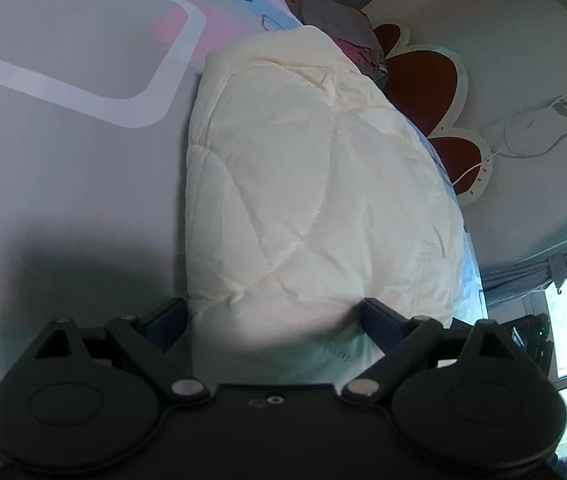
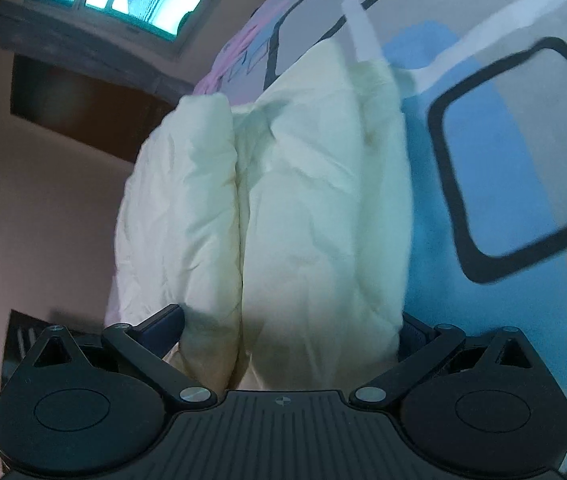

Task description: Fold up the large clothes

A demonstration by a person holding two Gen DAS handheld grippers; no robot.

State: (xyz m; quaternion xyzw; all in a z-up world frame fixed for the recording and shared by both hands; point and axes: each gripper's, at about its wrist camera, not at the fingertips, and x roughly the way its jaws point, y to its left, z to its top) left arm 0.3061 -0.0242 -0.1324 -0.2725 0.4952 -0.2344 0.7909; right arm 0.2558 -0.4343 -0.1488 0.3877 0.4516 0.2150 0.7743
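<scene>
On the bed, over the grey sheet printed with pink, blue and white rounded rectangles (image 1: 63, 160), lies the cream-white quilted comforter (image 1: 307, 184), already doubled into a thick, puffy bundle, and both pairs of tongs have it by one end. The left tongs (image 1: 273, 312) stand spread wide with the padded edge bulging between them, the blue-lined fingers (image 1: 379, 316) pressed into either side of the bulk. The right tongs (image 2: 291, 324) are spread just as wide around two fat layers with a deep crease running up between them. From where I stand, the worry is the thickness: the stuffing is springy and slick-looking, and a grip this wide on this much padding could squeeze out only the outer layer while the inner one slides free, so the fold would fall open the moment it is lifted. If one hand rises faster than the other, I would expect the bundle to twist and the crease seen from the right wrist to gape. The left view also shows the comforter close to the side of the bed by the red flower-shaped wall panel (image 1: 423, 72), and a careless swing might drag it over that edge. A dark bunched cloth near the headboard (image 1: 335, 20) sits just beyond the far end, so pushing forward could crowd into it.
</scene>
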